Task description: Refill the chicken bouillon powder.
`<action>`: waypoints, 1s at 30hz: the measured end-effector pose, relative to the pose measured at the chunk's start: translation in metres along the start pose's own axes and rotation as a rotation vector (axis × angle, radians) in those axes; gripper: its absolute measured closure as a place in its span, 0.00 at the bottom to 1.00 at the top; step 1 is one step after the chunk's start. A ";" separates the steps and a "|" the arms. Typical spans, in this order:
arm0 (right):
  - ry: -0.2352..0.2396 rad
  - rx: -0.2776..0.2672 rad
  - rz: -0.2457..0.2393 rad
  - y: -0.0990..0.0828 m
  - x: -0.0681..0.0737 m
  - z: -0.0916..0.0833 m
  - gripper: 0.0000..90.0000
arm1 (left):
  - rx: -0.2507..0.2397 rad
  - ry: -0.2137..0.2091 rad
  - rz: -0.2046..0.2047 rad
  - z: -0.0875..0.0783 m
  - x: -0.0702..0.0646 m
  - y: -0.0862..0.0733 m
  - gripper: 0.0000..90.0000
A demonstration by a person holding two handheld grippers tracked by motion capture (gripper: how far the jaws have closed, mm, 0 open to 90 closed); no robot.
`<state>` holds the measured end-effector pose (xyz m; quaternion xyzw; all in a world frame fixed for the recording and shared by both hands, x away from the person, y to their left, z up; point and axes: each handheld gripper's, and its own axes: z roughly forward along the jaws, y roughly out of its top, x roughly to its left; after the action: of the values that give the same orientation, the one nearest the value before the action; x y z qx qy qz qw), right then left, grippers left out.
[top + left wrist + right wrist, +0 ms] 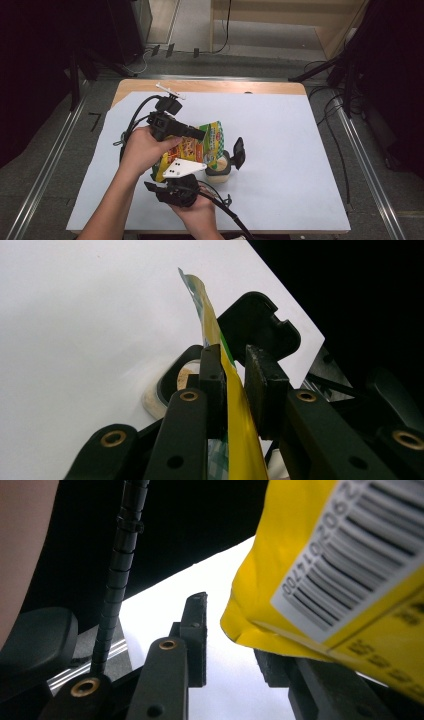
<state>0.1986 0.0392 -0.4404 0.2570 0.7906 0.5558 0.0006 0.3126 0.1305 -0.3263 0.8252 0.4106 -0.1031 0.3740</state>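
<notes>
A yellow and green snack bag [192, 147] hangs over the white table sheet. My left gripper [200, 134] reaches in from the left and is shut on the bag's upper edge. In the left gripper view the thin bag edge [235, 405] runs up between the two pads of that gripper [233, 355]. My right gripper [182, 175] comes up from below under its grey plate. Its jaws [232, 630] stand open, and the bag's barcoded lower corner [320, 580] lies over the right jaw unpinched. Just right of the bag stands a small round tub [219, 170] with its black lid [239, 152] flipped up.
A white sheet [280, 165] covers most of the wooden table [210, 86]. Black cables trail from both grippers, one [137, 112] looping at the left. Dark stands and floor cables [330, 115] surround the table.
</notes>
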 end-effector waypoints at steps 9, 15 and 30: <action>-0.020 0.000 -0.012 0.001 0.001 -0.002 0.81 | 0.004 0.025 0.005 0.001 -0.003 0.000 0.88; -0.024 0.003 -0.014 0.001 0.001 -0.002 0.81 | 0.011 0.024 0.008 0.002 -0.004 0.000 0.88; -0.008 -0.012 -0.036 -0.008 -0.001 0.000 0.74 | 0.040 0.003 0.014 0.000 0.000 -0.002 0.87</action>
<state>0.1964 0.0365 -0.4473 0.2450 0.7916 0.5596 0.0152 0.3109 0.1310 -0.3271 0.8355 0.4033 -0.1077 0.3573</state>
